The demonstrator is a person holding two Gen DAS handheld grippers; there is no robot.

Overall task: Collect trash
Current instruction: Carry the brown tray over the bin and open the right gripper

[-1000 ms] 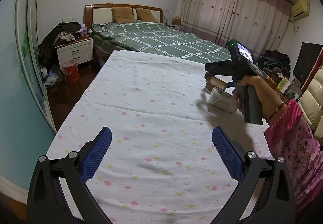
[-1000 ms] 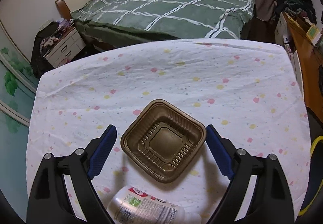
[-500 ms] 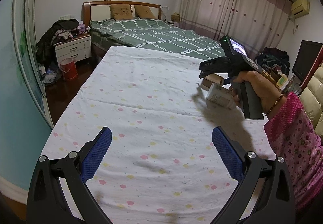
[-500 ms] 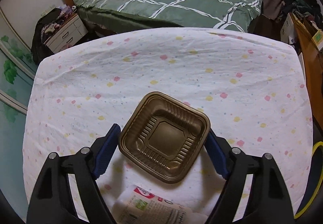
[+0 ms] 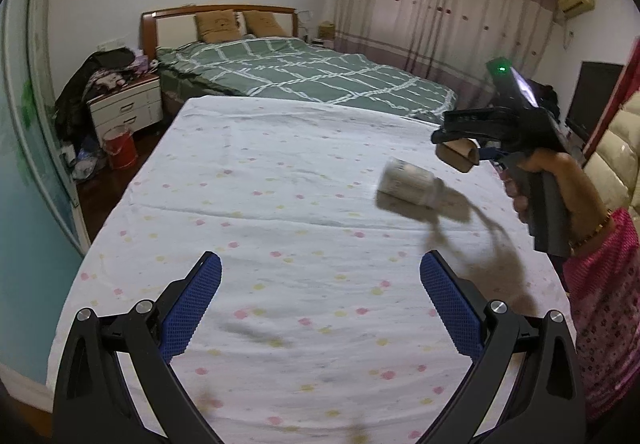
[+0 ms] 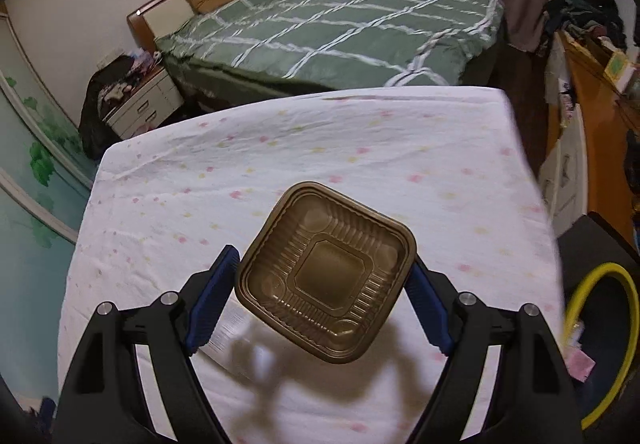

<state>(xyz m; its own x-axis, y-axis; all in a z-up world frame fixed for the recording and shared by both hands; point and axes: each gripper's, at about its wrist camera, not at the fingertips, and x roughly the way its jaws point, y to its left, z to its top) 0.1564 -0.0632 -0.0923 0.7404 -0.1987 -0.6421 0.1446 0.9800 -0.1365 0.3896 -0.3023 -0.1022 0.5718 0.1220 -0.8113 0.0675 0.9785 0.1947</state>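
So far we have one piece of trash in hand: low in the centre of the right wrist view, the right gripper (image 6: pixel 320 294) is clamped on the brown plastic tray (image 6: pixel 325 271), its blue pads pressing on two opposite sides, and the tray looks lifted clear of the dotted tablecloth (image 6: pixel 280 164). At the bottom of the left wrist view, the left gripper (image 5: pixel 320 302) stands wide with nothing between its fingers. Further up at right of that view, a white bottle (image 5: pixel 412 185) lies on the cloth, still to collect. We judge the tray half handled, since it has yet to reach a bin; none shows beside us
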